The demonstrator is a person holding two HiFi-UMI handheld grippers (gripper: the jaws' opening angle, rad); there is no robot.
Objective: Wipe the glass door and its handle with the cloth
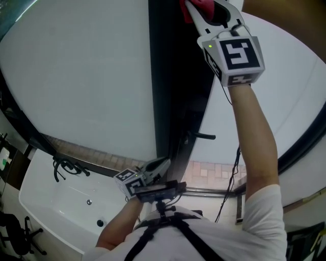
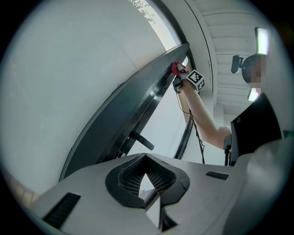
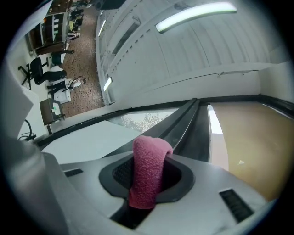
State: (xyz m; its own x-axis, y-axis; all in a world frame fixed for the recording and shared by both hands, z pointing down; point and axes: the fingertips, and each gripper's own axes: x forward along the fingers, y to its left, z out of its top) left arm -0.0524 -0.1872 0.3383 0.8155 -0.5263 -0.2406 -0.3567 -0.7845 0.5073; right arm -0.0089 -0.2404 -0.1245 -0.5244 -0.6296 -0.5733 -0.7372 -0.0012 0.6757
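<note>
while our right claw (image 1: 208,10) grips the cloth (image 3: 148,170) high on the glass door (image 1: 86,76), the handle (image 1: 204,136) lies below, nearer our closed left claw (image 2: 146,164).

R tool (image 1: 206,15) at view top, up at frame (image 1: 168,76) top end, cloth (image 3: 148,170) betw its jaws | handle (image 1: 204,136) juts fr frame's right side, well below R tool | L tool (image 1: 155,168) low, near body, below handle | glass door (image 1: 86,76) left of frame
</note>
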